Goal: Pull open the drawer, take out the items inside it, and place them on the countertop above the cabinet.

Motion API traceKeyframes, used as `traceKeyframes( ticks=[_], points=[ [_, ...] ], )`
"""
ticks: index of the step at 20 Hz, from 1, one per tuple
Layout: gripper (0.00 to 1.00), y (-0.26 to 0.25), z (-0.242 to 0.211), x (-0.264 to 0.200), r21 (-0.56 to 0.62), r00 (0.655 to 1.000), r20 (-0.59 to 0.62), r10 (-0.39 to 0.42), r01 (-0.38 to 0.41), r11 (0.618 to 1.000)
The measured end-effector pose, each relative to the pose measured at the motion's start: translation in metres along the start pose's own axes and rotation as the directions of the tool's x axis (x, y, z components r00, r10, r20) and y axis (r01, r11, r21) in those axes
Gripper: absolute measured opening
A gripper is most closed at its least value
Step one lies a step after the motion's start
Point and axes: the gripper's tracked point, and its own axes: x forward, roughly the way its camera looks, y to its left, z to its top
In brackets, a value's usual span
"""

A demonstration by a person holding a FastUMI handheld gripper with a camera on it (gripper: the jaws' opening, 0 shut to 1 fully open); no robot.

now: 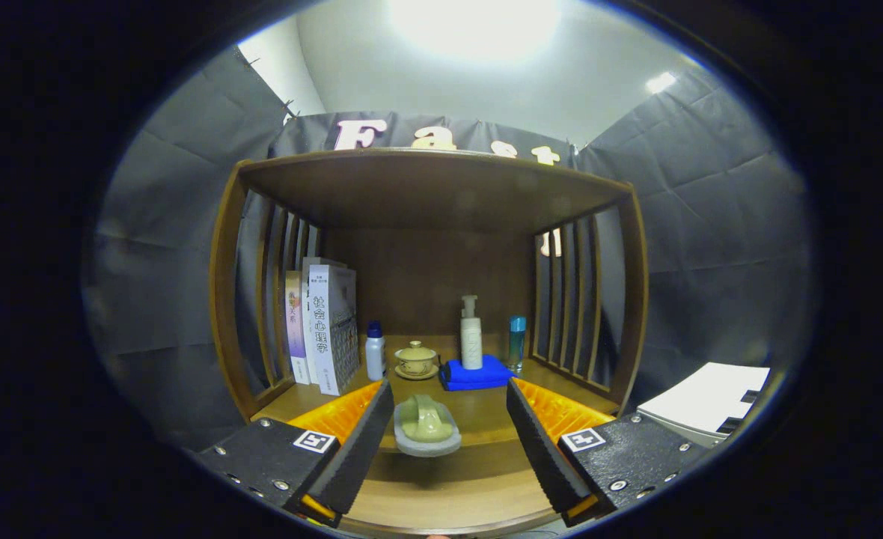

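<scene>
While the gripper [449,438] gapes empty, the soap dish [426,428] at 12 o'clock looks light, slippery; grip its rim.

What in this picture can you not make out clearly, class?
- Drawer: below the countertop, past the gripper view's lower edge.
- Soap dish between the open fingers: touching or apart, unclear.
- White stack: cut off beyond the right finger.
- Books: the front one hides the rest.

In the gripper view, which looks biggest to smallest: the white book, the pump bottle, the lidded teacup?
1. White book
2. Pump bottle
3. Lidded teacup
All stand similarly far back. The tool is open, holding nothing.
</scene>
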Motion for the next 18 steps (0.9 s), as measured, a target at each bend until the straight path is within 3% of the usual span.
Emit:
traceKeyframes(
  ticks=[3, 18],
  points=[
    [0.94, 0.0, -0.005, -0.018, -0.036, 0.999, 0.043, 0.025, -0.023, 0.999],
    [0.94, -0.012, -0.085, -0.072, -0.073, 0.999, 0.014, -0.042, 0.043, 0.996]
  ],
)
